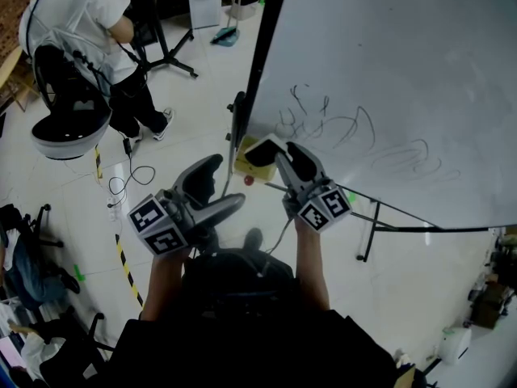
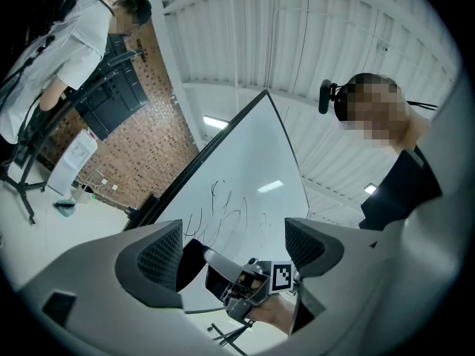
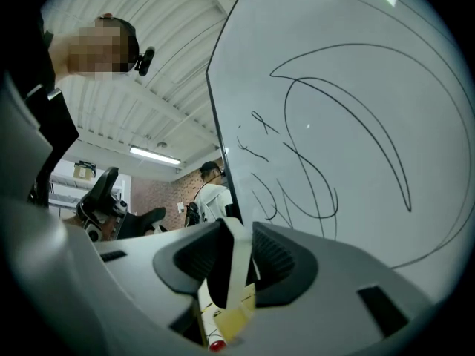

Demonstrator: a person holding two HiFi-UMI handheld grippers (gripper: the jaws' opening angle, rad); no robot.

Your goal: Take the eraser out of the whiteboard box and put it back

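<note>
1. My right tool (image 1: pixel 283 156) is clamped on the eraser (image 1: pixel 258 149); in the right gripper view both pads press on its pale body, one from each side.
2. The eraser stands on edge in the grip, white shell to one side and dark felt to the other.
3. It hangs out of the box (image 1: pixel 241 166), just above it, at the lower corner of the board (image 1: pixel 388 71).
4. In the right gripper view the eraser's lower end overlaps the yellow box; I cannot tell if they touch.
5. A red-capped marker (image 3: pixel 216 343) pokes out of the box, right under the eraser.
6. The board leans on its stand, with loose black scribbles across it close to my right tool.
7. My left tool (image 1: pixel 226 181) is empty, jaws spread wide with nothing between the pads.
8. It sits off to the left of the box, apart from it, pointing towards the board and the right tool.
9. Through the left tool's open jaws I see the right tool from the side, marker cube facing me.
10. Off at the far left a person in a white shirt (image 1: pixel 77 14) bends over beside a round black-and-white chair (image 1: pixel 69 115) on the pale floor (image 1: pixel 186 111).
</note>
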